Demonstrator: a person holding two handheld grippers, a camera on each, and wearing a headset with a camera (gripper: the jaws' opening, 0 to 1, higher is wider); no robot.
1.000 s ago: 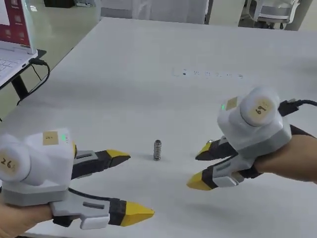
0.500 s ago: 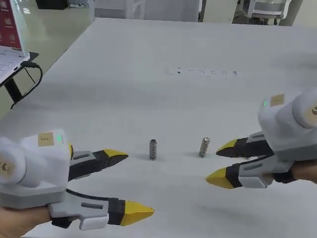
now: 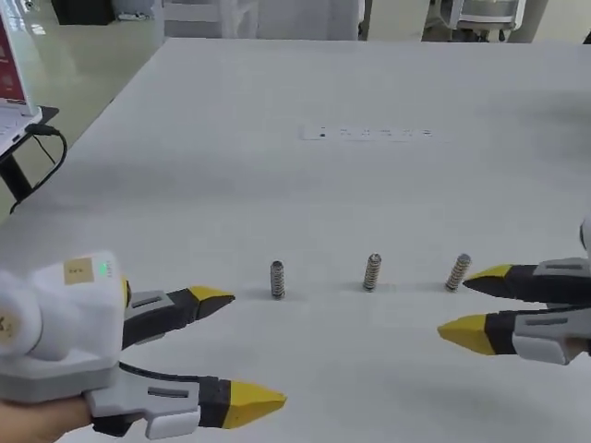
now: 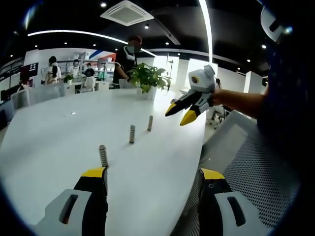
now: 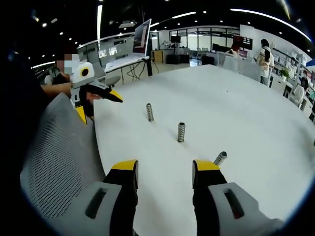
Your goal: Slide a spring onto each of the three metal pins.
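Right gripper drew back, baring three upright coiled metal springs.

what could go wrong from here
1. The rightmost spring leans, and the open right tool sits close beside it; a small sideways move could knock it over.
2. All three springs stand on the bare table with no holder I can see, so a toppled one might roll away.
3. The open left tool points towards the leftmost spring; a forward nudge could hit it.
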